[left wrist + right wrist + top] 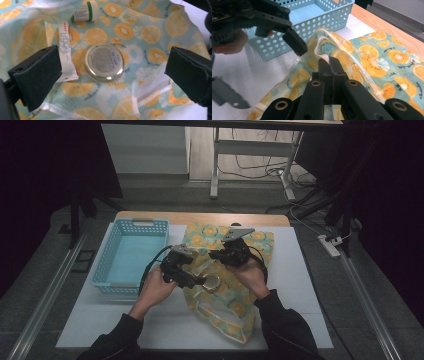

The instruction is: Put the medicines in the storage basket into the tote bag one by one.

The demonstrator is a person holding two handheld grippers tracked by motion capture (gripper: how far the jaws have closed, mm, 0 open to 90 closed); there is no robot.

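Note:
A bag (227,305) printed with orange slices lies on the white table top. My right gripper (328,62) is shut on the bag's clear rim and lifts it, near the bag's top (216,254). My left gripper (112,75) is open wide, its pads standing well apart on either side of a round metal-rimmed tin (104,62) without touching it. The tin (212,282) rests on the printed lining. Beside it lie a white tube (66,52) and a small white bottle with a green cap (85,12). One finger (294,42) of the left gripper hangs over the bag's mouth.
A light-blue perforated basket (107,250) stands at the left of the bag, close to the left hand, and has nothing in it. The wooden table edge (200,217) runs behind. White table surface (300,285) lies to the right of the bag.

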